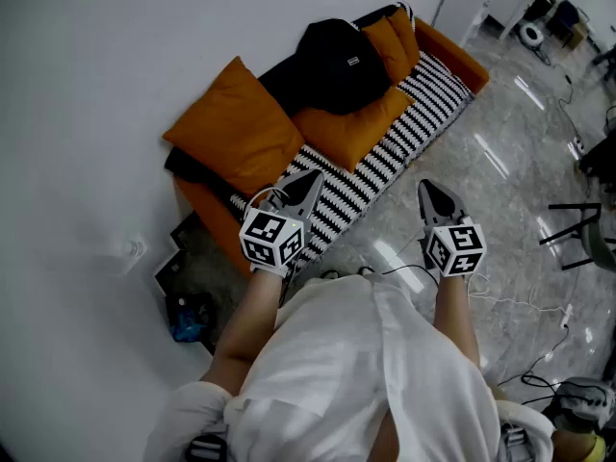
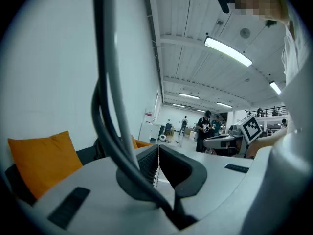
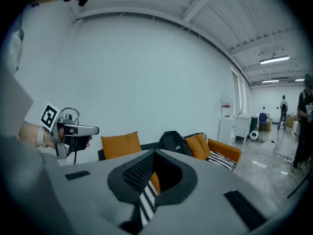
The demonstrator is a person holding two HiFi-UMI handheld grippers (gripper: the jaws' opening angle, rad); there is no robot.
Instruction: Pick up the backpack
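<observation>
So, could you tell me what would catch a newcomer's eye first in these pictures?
The black backpack stands out most, propped on the sofa against the white wall, between bright orange cushions. The sofa's black-and-white striped seat is nearly as loud. In the foreground the left gripper and right gripper are held out toward the sofa, both shut and empty.

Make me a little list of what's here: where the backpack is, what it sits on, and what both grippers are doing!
backpack: black, on the sofa, among orange cushions
sofa: orange, striped seat, against the wall
left gripper: shut, empty, near the sofa's front edge
right gripper: shut, empty, over the floor
task: backpack not yet picked up
</observation>
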